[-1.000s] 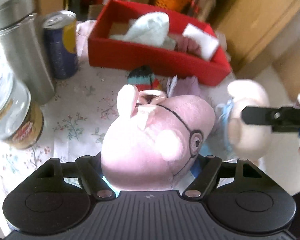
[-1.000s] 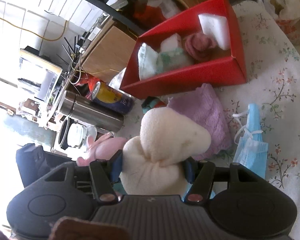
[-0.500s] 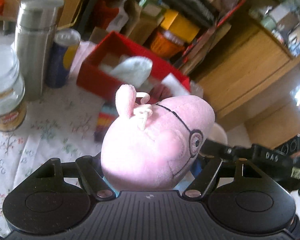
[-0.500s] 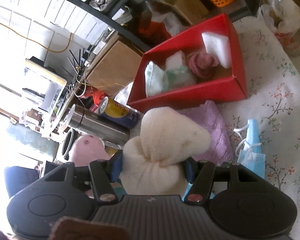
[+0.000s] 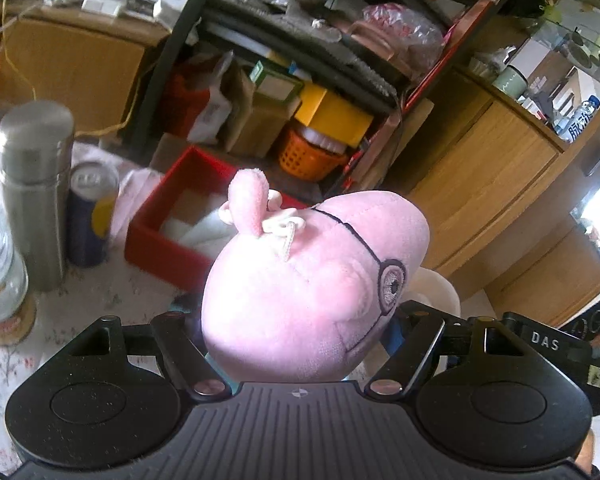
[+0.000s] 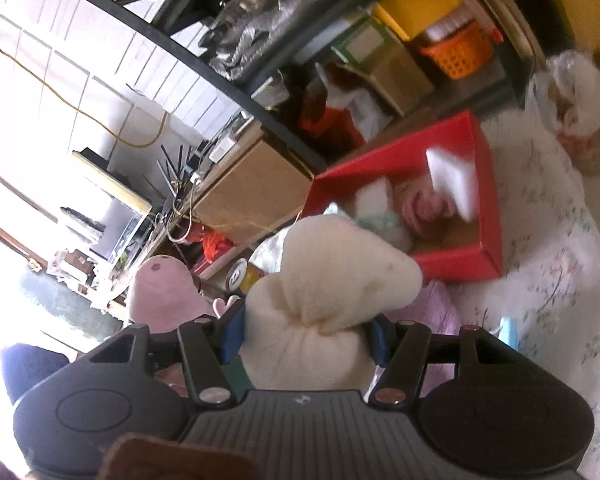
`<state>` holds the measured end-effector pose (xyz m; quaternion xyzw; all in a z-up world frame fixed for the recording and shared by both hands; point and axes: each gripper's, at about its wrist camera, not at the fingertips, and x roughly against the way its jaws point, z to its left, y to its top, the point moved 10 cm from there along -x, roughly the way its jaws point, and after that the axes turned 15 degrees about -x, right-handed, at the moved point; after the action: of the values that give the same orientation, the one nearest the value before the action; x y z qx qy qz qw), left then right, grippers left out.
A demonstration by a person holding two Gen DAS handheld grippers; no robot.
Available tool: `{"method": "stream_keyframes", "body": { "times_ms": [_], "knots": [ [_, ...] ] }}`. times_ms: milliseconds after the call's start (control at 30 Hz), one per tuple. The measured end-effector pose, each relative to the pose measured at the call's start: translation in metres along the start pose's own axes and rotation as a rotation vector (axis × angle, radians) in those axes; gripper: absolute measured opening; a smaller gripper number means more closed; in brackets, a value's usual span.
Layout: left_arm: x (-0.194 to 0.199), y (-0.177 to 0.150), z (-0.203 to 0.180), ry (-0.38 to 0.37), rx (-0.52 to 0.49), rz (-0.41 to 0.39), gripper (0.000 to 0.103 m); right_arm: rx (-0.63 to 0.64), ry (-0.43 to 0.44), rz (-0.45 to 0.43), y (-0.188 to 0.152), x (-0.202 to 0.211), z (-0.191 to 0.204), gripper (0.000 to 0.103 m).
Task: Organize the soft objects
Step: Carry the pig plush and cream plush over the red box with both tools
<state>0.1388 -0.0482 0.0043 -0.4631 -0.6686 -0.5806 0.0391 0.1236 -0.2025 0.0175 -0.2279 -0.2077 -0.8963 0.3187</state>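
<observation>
My left gripper (image 5: 296, 340) is shut on a pink pig plush (image 5: 312, 288) with glasses and holds it up off the table. My right gripper (image 6: 306, 332) is shut on a cream plush (image 6: 332, 288) and holds it in the air too. The pink plush also shows at the left of the right wrist view (image 6: 164, 296). The red box (image 5: 160, 244) stands on the table ahead; in the right wrist view (image 6: 488, 208) it holds white sponges (image 6: 452, 180), a pink rolled cloth (image 6: 424, 212) and a pale green cloth.
A steel flask (image 5: 34, 188), a blue can (image 5: 88, 216) and a glass jar (image 5: 0, 292) stand at the left. A purple cloth (image 6: 440, 312) and a blue face mask (image 6: 508, 332) lie on the floral tablecloth. Shelves with boxes and a wooden cabinet (image 5: 480, 184) stand behind.
Both grippers have risen with their plush toys and tilted up. The table and the red box have dropped lower in both views.
</observation>
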Motion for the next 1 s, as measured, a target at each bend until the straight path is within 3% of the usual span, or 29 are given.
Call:
{"method": "stream_keyframes", "body": {
  "times_ms": [200, 567, 1000],
  "knots": [
    [-0.003, 0.017, -0.007, -0.009, 0.002, -0.047, 0.075, 0.035, 0.006, -0.058, 0.013, 0.007, 0.012, 0.031],
    [-0.003, 0.059, 0.001, 0.055, -0.001, -0.158, 0.075, 0.135, -0.01, -0.23, 0.051, 0.023, 0.04, 0.031],
    [-0.01, 0.098, -0.006, 0.053, -0.013, -0.241, 0.075, 0.221, -0.025, -0.327, 0.072, 0.023, 0.064, 0.031]
  ]
}}
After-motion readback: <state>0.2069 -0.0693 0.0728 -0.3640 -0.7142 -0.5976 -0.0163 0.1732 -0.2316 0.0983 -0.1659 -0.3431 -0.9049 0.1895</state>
